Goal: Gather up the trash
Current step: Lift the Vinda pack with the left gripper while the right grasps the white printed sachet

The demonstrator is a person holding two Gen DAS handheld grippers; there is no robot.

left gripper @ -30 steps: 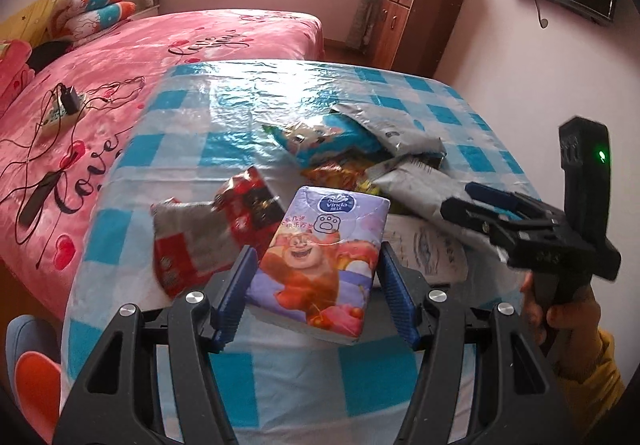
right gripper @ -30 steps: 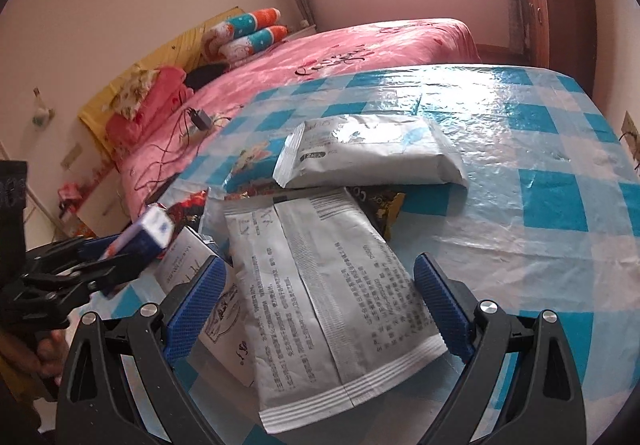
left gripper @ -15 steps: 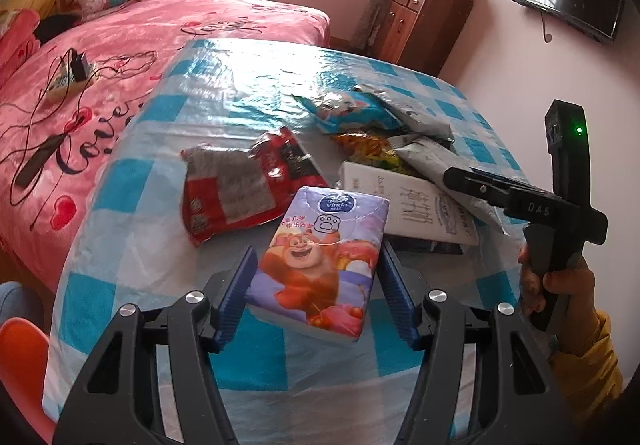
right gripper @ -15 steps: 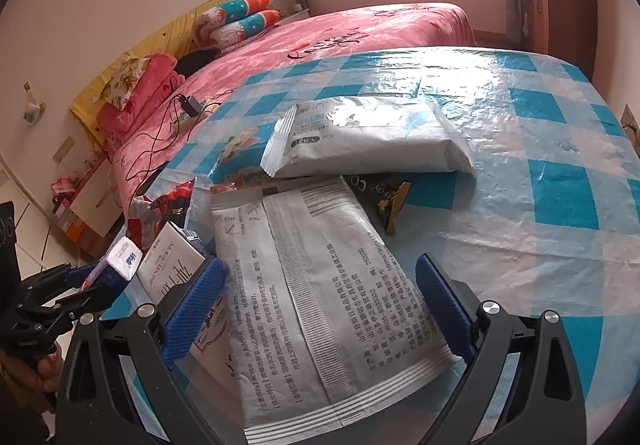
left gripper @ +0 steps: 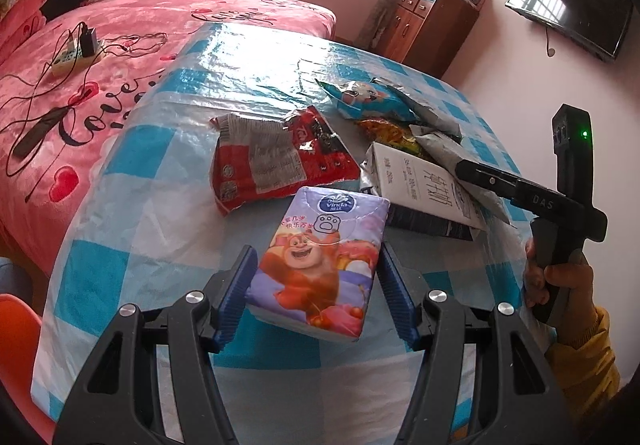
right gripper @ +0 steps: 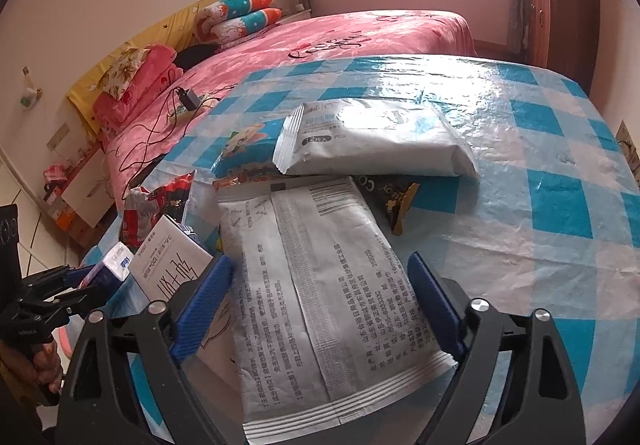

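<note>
Now tissue pack (left gripper: 320, 265) in left tool (left gripper: 316, 297) — clamped.

A pink bed (left gripper: 168, 17) beside the checked table (left gripper: 248, 57), a wooden cabinet (left gripper: 428, 25) beyond.

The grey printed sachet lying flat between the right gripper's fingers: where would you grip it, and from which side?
Across its near end, coming in low from the near table edge. The grey sachet lies flat and thin, long axis running away from the right gripper, whose jaws have just been closing and already straddle it without touching. The crimped near seam overhangs slightly, probably giving the pads purchase.
</note>
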